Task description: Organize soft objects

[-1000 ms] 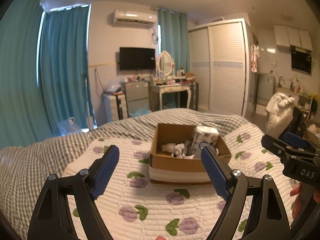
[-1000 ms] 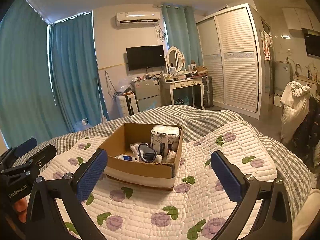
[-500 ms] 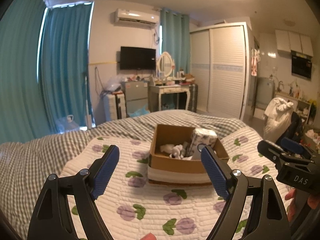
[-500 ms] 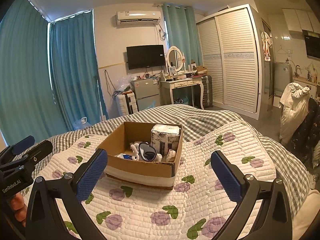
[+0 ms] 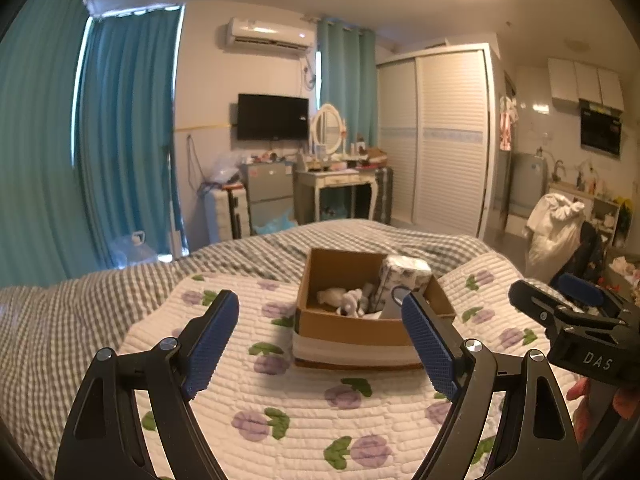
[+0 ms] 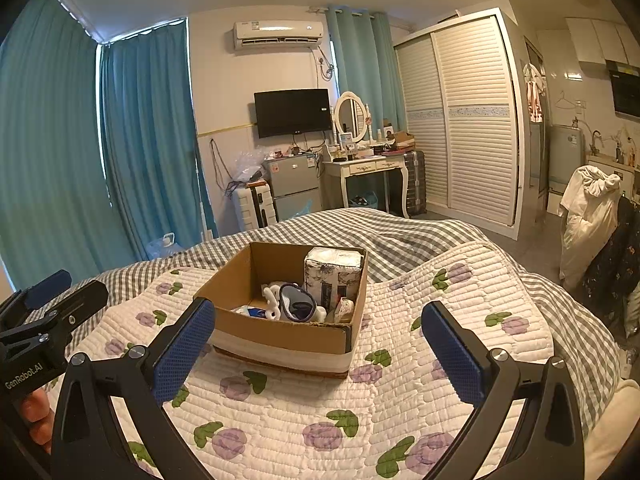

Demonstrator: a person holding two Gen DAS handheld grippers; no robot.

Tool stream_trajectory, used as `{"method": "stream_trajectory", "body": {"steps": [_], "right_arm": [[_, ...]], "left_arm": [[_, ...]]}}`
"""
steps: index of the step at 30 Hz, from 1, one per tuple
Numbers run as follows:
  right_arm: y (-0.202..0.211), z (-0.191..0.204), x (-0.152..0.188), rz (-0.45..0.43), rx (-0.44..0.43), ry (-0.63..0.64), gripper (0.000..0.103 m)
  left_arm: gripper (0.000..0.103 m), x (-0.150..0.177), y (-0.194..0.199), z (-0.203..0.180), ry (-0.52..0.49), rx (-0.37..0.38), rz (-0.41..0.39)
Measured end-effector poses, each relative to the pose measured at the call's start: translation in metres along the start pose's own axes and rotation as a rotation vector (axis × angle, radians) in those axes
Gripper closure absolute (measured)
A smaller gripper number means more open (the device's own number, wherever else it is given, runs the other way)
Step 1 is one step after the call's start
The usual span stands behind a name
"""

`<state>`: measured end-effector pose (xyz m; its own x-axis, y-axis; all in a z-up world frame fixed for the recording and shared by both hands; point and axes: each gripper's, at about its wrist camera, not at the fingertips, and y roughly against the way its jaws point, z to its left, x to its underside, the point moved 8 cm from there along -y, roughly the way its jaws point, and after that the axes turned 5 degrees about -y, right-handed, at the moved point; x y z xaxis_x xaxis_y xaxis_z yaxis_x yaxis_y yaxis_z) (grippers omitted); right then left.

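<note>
A cardboard box (image 5: 348, 326) (image 6: 280, 334) stands on the flowered quilt (image 5: 280, 420) (image 6: 280, 412) in the middle of the bed. In it are a wrapped tissue pack (image 5: 404, 278) (image 6: 334, 270) upright at the right, a white plush toy (image 5: 348, 300) (image 6: 274, 296) and a dark eye mask (image 6: 298, 304). My left gripper (image 5: 320, 344) is open and empty, held above the quilt in front of the box. My right gripper (image 6: 320, 352) is open and empty, also in front of the box. Each gripper shows at the edge of the other's view.
A grey checked blanket (image 6: 400, 236) covers the far part of the bed. Beyond it stand a dressing table (image 6: 368, 168), a small fridge (image 6: 294, 190), a suitcase (image 6: 254, 208) and a slatted wardrobe (image 6: 472, 120). White clothing (image 6: 588, 208) hangs on a chair at the right.
Both grippers stay open and empty. The left wrist view has tilted up and drawn back a little, so the box sits lower and smaller. The right view has hardly moved.
</note>
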<state>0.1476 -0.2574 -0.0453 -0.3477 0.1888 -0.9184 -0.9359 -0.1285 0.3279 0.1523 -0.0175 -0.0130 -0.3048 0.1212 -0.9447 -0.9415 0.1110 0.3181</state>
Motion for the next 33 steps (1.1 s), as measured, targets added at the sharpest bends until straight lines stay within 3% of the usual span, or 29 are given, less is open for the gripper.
{"method": "stream_trajectory", "body": {"steps": [33], "right_arm": [[-0.0010,0.0038,0.0034,0.011,0.001,0.003,0.000]], "left_arm": [[0.018,0.0006,0.0010,0.0004,-0.018,0.009,-0.005]]}}
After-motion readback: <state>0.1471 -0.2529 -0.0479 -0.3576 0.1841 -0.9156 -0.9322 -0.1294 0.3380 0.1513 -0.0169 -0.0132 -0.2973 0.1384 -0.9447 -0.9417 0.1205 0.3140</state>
